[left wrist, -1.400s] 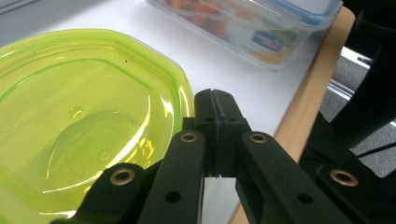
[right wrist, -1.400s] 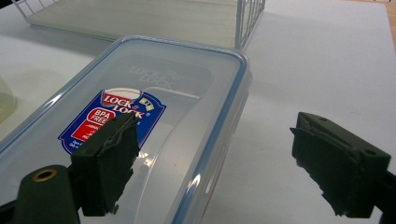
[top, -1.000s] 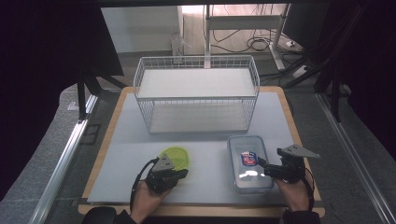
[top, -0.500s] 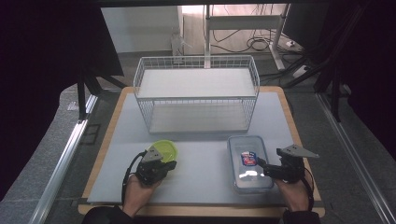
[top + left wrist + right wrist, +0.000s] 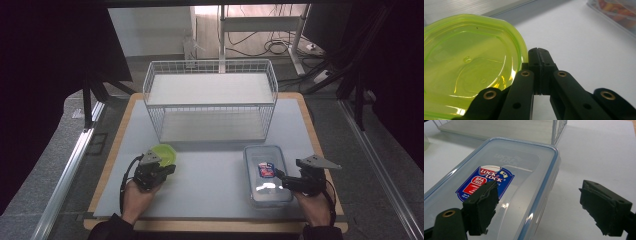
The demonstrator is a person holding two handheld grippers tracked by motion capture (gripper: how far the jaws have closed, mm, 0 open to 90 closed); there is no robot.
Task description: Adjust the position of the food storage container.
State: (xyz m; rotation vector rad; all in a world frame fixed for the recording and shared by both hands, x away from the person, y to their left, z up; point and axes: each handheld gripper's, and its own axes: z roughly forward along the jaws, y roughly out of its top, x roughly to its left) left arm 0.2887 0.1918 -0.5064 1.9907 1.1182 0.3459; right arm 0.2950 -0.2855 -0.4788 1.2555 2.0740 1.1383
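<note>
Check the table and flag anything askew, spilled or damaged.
Nothing stands out. The green lid is whole beside the shut left gripper. The clear container sits flat with its lid on, nothing spilled, at the open right gripper. The wire basket stands square.

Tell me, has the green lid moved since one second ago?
Yes. The green lid has shifted left and slightly toward the wire basket, carried by the left gripper; the basket kept its place.

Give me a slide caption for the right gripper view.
Open right tool straddling the long edge of a clear lidded container.
</note>
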